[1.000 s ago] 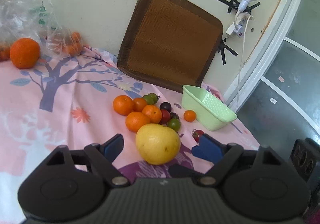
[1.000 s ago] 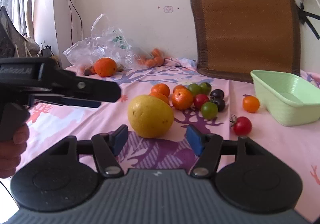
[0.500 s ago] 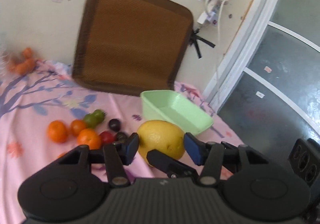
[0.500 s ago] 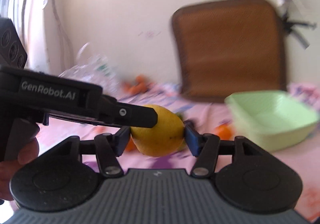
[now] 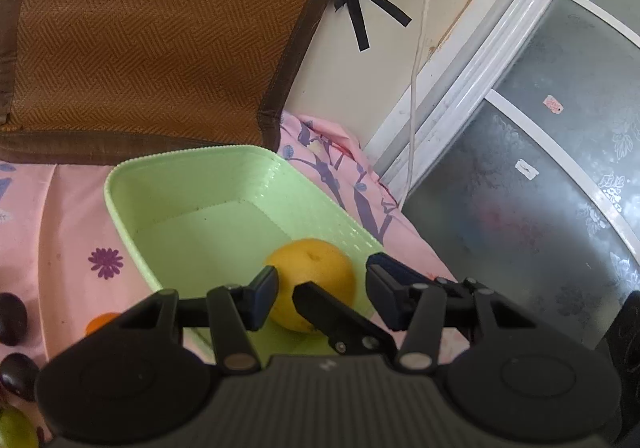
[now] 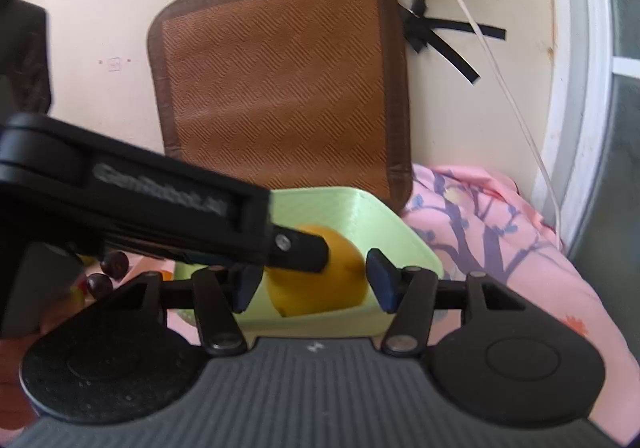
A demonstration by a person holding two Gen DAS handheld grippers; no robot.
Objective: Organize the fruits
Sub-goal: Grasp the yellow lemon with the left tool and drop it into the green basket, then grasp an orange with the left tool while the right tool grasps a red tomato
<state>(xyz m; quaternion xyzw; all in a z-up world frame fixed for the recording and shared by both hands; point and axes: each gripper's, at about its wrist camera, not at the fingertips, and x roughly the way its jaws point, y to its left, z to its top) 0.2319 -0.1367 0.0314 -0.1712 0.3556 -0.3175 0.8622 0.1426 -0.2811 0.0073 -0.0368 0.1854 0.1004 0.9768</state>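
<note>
A big yellow citrus fruit (image 5: 316, 280) lies in the near right end of the light green basket (image 5: 192, 171). My left gripper (image 5: 322, 288) is open around it, its pads apart from the fruit. My right gripper (image 6: 312, 280) is open too, with the same fruit (image 6: 340, 288) between its pads; the gaps show on both sides. The left gripper's finger crosses the right wrist view in front of the fruit, and the right gripper's finger (image 5: 336, 322) crosses the left wrist view. The green basket (image 6: 360, 215) stands on the pink cloth.
Dark grapes (image 5: 12, 318), a small orange fruit (image 5: 98, 324) and a green one (image 5: 16, 428) lie left of the basket. A brown woven mat (image 5: 160, 27) leans on the wall behind. A white cable (image 5: 420, 67) hangs at the right, by the table edge and window.
Both grippers carried the yellow fruit from the cloth over to the basket, then opened. The fruit now lies in the basket.
</note>
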